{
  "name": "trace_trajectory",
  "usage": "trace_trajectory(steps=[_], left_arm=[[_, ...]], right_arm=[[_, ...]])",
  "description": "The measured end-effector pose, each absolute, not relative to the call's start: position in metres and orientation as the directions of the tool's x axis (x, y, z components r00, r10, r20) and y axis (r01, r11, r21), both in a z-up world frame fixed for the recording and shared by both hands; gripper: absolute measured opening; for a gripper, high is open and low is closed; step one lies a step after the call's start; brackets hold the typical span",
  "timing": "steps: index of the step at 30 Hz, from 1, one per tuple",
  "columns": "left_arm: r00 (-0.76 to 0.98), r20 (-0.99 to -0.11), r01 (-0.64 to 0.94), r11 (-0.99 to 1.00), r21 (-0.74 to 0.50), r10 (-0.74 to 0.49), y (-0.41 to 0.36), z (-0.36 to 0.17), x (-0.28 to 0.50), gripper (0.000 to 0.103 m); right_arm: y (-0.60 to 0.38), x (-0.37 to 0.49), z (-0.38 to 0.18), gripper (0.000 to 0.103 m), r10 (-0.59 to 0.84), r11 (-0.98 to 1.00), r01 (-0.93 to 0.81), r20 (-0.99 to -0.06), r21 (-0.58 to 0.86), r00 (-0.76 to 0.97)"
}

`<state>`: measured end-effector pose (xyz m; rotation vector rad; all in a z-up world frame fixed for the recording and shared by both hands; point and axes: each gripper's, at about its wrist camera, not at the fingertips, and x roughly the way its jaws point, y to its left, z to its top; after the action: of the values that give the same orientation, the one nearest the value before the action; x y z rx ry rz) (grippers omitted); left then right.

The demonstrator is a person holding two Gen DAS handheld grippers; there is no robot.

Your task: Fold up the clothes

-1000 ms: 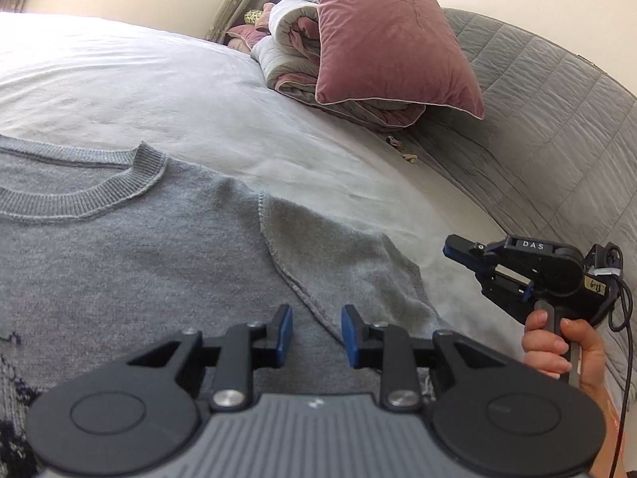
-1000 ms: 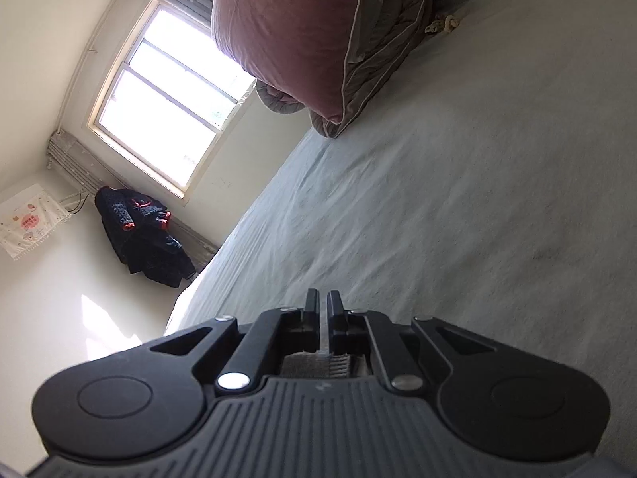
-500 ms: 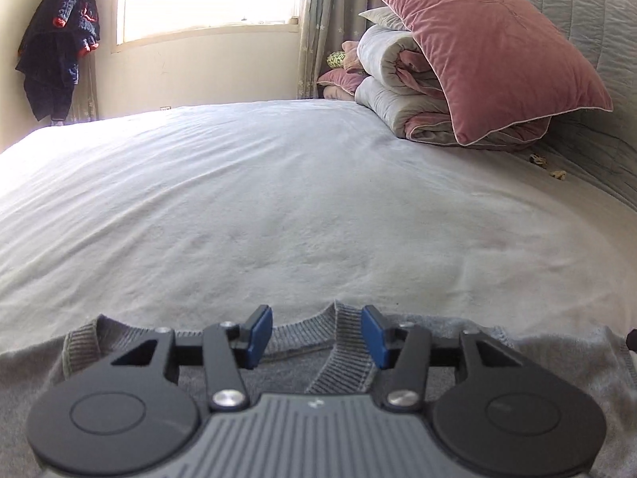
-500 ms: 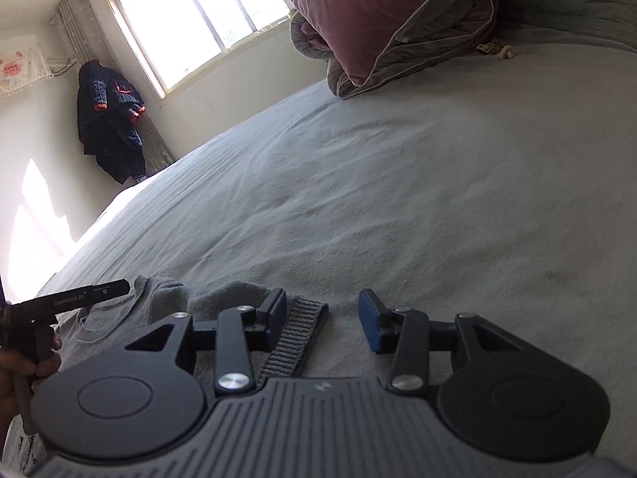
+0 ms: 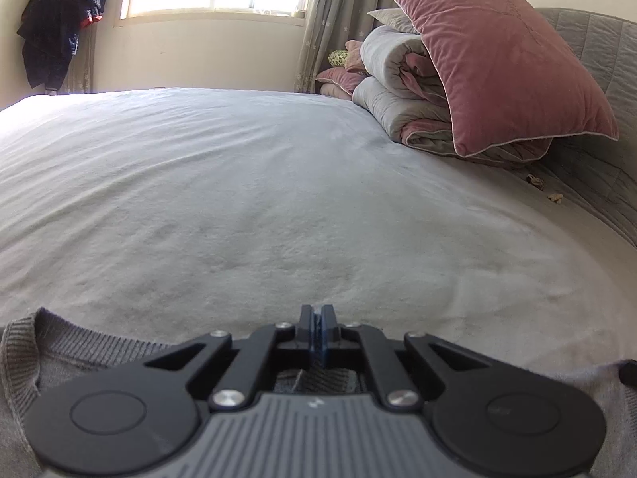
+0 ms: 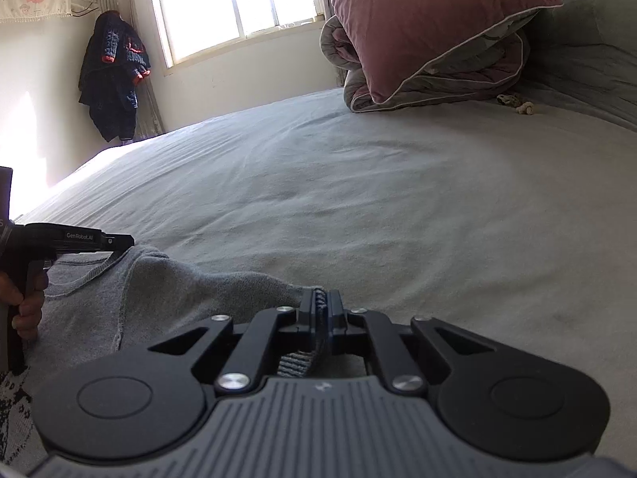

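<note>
A grey knitted sweater is being held on a pale bedsheet, lying across the near edge of the bed at the 6 to 8 o'clock part of both wrist views. The left gripper is being kept closed, its jaws pressed together on ribbed knit that is showing just behind them; the ribbed neckband is being seen at 8 o'clock in the left wrist view. The right gripper is likewise being kept clamped on a ribbed edge of the sweater, a strip of grey knit being pinched between its jaws. In the right wrist view the left gripper is also being seen from the side at 9 o'clock, its tip touching the sweater's edge and its handle being gripped by a hand. A dark patterned part of the sweater is being shown at 8 o'clock in that view. A dusty-pink velvet pillow is being propped on a folded duvet at 1 o'clock, against a quilted grey headboard. A dark jacket is being hung beside the window at 11 o'clock.
</note>
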<state>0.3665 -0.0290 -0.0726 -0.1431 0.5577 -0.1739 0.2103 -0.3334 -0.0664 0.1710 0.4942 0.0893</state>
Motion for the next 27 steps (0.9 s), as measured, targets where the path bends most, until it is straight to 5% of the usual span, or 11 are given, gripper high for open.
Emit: trace_trajectory(steps=[4, 11, 14, 16, 27], left_arm=[[0.861, -0.477, 0.085, 0.975, -0.207, -0.176, -0.029, -0.074, 0.369, 0.002], [0.823, -0.553, 0.078, 0.991, -0.111, -0.127, -0.046, -0.082, 0.383, 0.004], [0.832, -0.543, 0.066, 0.992, -0.106, -0.113, -0.048, -0.075, 0.373, 0.02], [0.837, -0.536, 0.048, 0.991, -0.123, -0.107, -0.047, -0.069, 0.359, 0.044], [0.774, -0.623, 0.016, 0.986, -0.166, -0.118, -0.013, -0.056, 0.222, 0.06]], right_arm=[[-0.333, 0.207, -0.057, 0.005, 0.046, 0.994, 0.001, -0.417, 0.112, 0.908], [-0.337, 0.223, -0.078, 0.009, 0.069, 0.992, -0.001, -0.527, 0.129, 0.847], [-0.346, 0.22, -0.075, 0.025, 0.106, 0.981, -0.003, -0.529, 0.192, 0.842], [-0.353, 0.218, -0.073, 0.04, 0.131, 0.972, -0.004, -0.529, 0.234, 0.838], [-0.366, 0.169, -0.059, 0.049, 0.311, 0.889, -0.013, -0.583, 0.458, 0.751]])
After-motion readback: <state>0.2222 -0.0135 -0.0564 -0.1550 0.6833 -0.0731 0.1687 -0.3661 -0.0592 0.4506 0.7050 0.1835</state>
